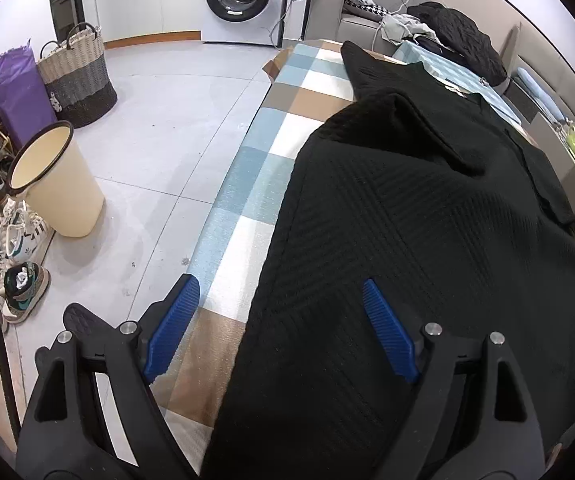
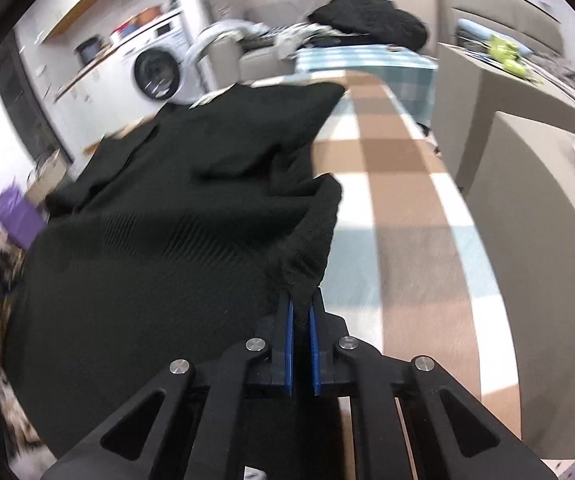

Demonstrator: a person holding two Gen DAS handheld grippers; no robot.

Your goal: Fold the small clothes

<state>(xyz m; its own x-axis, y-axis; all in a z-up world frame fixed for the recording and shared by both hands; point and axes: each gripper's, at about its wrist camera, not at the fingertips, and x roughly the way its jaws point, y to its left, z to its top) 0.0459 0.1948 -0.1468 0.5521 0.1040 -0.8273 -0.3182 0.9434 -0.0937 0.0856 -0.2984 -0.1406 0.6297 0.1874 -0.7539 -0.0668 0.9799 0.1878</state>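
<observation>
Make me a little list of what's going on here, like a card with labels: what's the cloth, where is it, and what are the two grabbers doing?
cloth: black knit top
where: lying on the checked cover
left gripper: open, one finger over the top, the other over the cover, the top's edge between them
right gripper: shut on the top's edge, fabric bunched between the pads
folded yet: no, the top is rumpled
nearby floor: cream bin, woven basket, washing machine
</observation>
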